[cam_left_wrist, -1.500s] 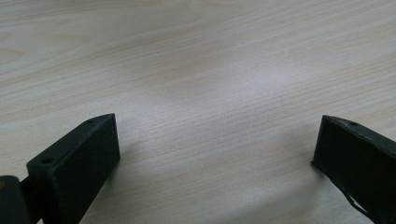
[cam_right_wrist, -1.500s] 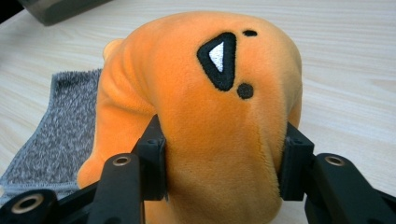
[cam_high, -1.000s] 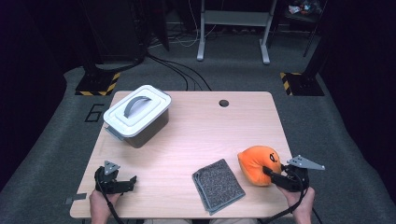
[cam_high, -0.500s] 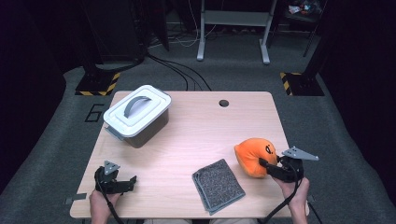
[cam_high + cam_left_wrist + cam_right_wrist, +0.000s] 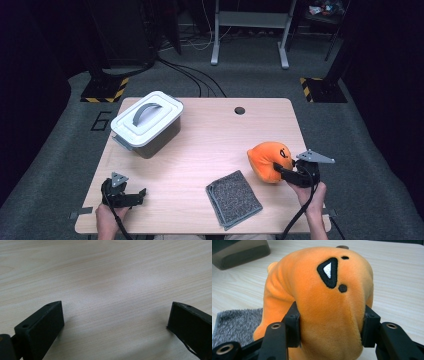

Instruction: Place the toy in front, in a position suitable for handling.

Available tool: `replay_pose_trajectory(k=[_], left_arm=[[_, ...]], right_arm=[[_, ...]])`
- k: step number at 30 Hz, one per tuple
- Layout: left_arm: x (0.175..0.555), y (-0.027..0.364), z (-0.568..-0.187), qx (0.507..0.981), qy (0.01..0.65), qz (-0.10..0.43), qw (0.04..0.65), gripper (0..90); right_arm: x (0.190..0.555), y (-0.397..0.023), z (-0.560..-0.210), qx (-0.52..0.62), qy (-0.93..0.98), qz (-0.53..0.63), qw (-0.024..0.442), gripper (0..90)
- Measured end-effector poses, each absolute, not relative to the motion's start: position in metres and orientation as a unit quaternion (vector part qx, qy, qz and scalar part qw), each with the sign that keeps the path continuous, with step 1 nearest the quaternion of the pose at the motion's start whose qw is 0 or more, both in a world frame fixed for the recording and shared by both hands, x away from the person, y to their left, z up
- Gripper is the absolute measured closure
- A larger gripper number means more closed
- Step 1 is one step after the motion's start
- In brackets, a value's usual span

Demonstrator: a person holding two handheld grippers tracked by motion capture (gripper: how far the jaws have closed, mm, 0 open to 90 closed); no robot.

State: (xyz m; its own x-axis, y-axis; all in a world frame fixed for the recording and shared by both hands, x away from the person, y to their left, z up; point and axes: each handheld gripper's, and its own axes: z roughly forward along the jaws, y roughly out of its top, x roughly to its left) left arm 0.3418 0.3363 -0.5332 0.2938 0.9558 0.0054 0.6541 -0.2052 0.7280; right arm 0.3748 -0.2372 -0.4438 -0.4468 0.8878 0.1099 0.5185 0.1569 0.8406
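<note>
The orange plush toy point(image 5: 267, 159) has shifted away from the table's point(image 5: 210, 145) right edge toward the centre, clamped between the jaws of the right gripper point(image 5: 283, 171). It sits just right of a folded grey cloth point(image 5: 234, 198). The left gripper point(image 5: 137, 196) rests near the front-left corner, jaws apart over bare wood.

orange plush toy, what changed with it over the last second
The right gripper, its jaws clamped on the orange plush toy throughout, carried the toy a little toward the table's middle and away from the person, off the near right edge. The left gripper stayed put, jaws open over bare wood. The lidded grey box and the grey cloth kept their places.
</note>
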Motion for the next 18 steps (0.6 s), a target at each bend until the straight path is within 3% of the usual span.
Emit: replay_pose_trajectory(k=[18], left_arm=[[0.342,0.336,-0.533,0.738,0.546,0.238,0.317,0.1]], right_arm=[[0.396,-0.224,-0.440,0.476,0.735,0.432,0.215,46.6]])
